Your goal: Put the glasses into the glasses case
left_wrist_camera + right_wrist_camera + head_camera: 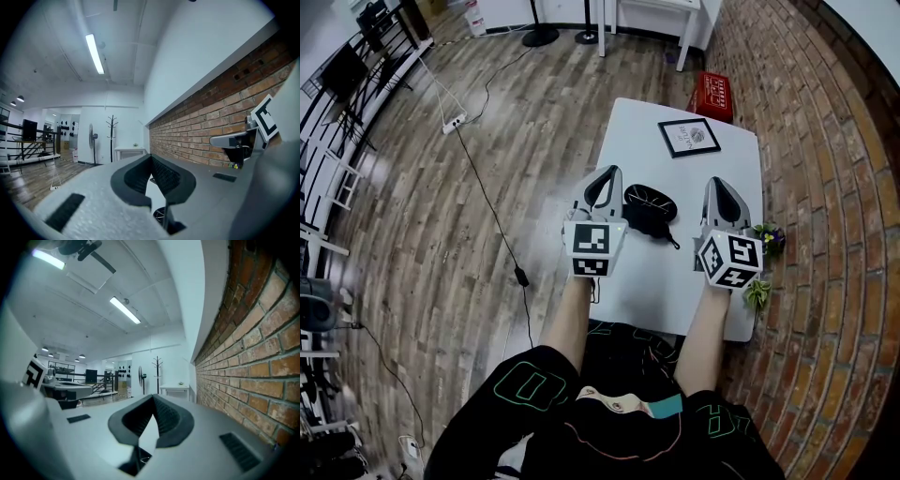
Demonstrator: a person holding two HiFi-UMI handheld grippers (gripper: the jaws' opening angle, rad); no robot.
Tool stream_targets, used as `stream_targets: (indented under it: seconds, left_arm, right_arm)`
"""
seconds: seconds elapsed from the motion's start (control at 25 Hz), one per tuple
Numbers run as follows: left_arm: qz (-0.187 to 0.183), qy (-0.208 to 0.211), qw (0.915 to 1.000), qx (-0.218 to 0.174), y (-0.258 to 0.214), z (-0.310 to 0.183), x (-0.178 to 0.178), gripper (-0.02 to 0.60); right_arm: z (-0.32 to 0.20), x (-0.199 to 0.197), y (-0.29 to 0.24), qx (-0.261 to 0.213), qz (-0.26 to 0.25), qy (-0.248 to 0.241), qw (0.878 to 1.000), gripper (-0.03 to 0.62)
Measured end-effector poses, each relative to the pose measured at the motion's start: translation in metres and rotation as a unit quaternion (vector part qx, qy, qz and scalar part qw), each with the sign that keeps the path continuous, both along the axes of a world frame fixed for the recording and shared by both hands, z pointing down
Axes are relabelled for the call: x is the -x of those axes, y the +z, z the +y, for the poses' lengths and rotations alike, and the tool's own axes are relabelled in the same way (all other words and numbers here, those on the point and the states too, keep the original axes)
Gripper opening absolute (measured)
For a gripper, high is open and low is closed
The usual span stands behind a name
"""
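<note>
At mid-frame on the bench (628, 122), the black glasses case (649, 202) lies between both closed, empty tongs, just beside the left tongs (606, 178) and farther from the right tongs (716, 187).

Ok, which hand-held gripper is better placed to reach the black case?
Left, probably: the left hand-held gripper hovers right beside the black case, while the right hand-held gripper stands farther off across bare white table. Both have their jaws together and empty.
</note>
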State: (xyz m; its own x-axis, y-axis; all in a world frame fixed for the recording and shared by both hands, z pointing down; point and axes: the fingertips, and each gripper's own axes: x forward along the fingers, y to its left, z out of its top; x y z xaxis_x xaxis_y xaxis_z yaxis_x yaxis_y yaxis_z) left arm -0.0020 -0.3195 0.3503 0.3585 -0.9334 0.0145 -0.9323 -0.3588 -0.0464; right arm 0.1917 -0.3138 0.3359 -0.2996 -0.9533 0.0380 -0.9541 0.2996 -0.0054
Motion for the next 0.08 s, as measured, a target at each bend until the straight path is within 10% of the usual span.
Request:
stream_targets:
  seconds: [0.08]
  left_arm:
    - [0.000,0.000,1.0000,0.000,0.0009,-0.0004,-0.0008,0.008]
  right_arm:
    - [-0.0006,0.0001,0.0004,-0.001,0.001,-0.002,1.000,0.005]
